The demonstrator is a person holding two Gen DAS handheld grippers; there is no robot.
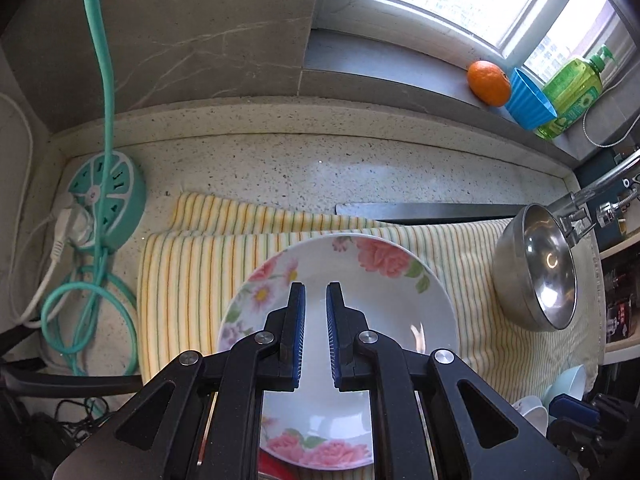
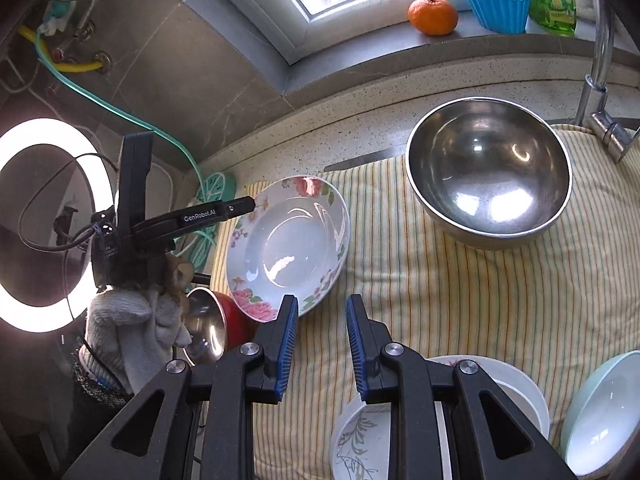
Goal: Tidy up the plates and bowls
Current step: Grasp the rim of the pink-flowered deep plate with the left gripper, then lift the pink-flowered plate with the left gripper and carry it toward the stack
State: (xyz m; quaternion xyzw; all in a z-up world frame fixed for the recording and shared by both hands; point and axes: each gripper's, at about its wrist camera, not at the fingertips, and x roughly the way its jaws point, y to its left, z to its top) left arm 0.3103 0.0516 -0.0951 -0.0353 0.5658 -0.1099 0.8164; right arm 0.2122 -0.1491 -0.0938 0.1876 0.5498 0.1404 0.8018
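A floral plate (image 1: 384,264) (image 2: 288,240) lies tilted on the striped towel, its near edge propped on a red bowl (image 2: 236,320). My left gripper (image 1: 316,286) hovers over the plate's middle, shut, with nothing between its pads. The right wrist view shows its tip by the plate's far left rim. A large steel bowl (image 1: 536,272) (image 2: 488,172) stands to the right. My right gripper (image 2: 322,300) is open over bare towel, holding nothing. Beneath it sit a leaf-patterned white bowl (image 2: 356,440), another white bowl (image 2: 516,396) and a pale green bowl (image 2: 604,412).
The yellow striped towel (image 1: 192,264) covers the speckled counter. A round teal power strip (image 1: 108,196) with cables lies at the left. An orange (image 2: 434,16), a blue cup (image 2: 496,6) and a soap bottle (image 1: 572,92) stand on the sill. A faucet (image 2: 600,60) rises at the right. A gloved hand (image 2: 132,328) holds the left gripper.
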